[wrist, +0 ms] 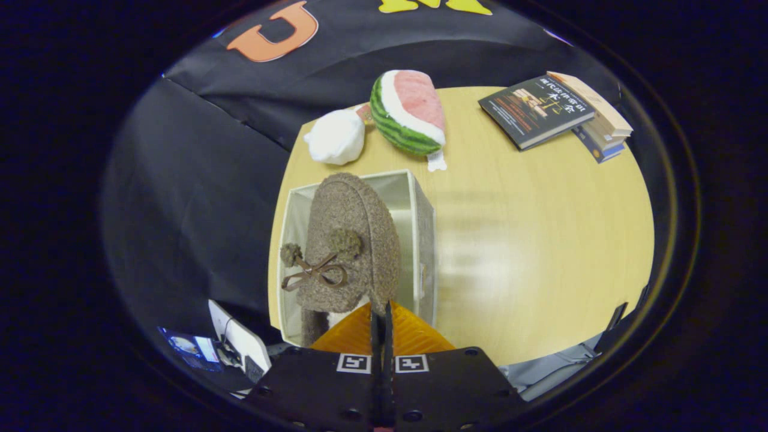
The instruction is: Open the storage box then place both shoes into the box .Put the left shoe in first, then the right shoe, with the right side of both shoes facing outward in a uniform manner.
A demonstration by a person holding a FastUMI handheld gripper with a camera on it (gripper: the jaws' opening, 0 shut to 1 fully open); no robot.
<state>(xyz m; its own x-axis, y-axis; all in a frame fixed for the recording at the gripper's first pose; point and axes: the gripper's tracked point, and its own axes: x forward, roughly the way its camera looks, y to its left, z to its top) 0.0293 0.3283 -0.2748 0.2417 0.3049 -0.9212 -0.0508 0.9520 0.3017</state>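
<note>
Gripper (381, 315) fingers pinched together on the rear edge of a fuzzy brown shoe (351, 240), hanging toe-away over the open storage box (420, 198) on the wooden table (528, 240). Beyond: watermelon plush (408, 114), white plush (336, 138), books (558, 108).

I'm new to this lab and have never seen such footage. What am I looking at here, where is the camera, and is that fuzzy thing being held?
The camera rides on a hand-held two-finger gripper and looks forward along its fingers, with a fisheye lens that bends everything. The fingers are closed together on the edge of a fuzzy brown shoe with pompoms and a bow, which hangs over an open white storage box. The box stands on a pale wooden table. Beyond the box lie a white plush ball and a watermelon-slice plush; off to the side is a stack of books. Whether another shoe is already in the box, I cannot tell.
</note>
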